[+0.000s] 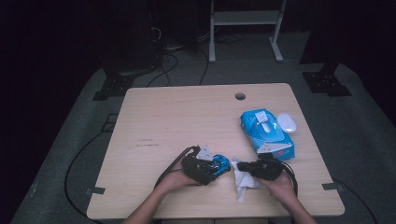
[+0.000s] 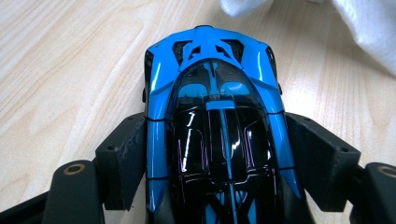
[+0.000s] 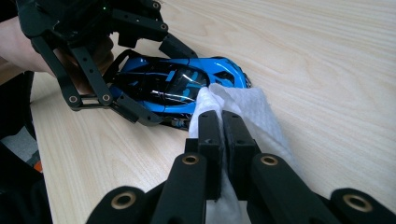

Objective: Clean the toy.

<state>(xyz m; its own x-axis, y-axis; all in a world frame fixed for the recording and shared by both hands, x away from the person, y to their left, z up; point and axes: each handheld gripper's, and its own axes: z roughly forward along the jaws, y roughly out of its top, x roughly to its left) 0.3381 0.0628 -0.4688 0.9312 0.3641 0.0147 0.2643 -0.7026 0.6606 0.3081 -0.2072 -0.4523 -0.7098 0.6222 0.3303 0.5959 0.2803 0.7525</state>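
Both forearms come in from the bottom edge of the table (image 1: 154, 116), hands low and turned toward each other. Left gripper (image 1: 201, 169) lies level, jaws clamped on both sides of the blue toy car (image 2: 215, 116), which sits on the wood near the front edge. Right gripper (image 3: 222, 135) has jaws together, pinching a white wipe (image 3: 247, 107) that touches the car's side. Blue wipe pack (image 1: 266, 133) w/ its flap open lies farther back at right, a white lid (image 1: 287, 122) just beside it.

- Left tongs (image 1: 223, 164) lie low and level, pointing right, jaws clamped on both flanks of the toy car (image 2: 215, 135).
- Right tongs (image 1: 239, 165) point left, jaws pinched tight on the white wipe (image 3: 243, 112).
- Both forearms enter from below.
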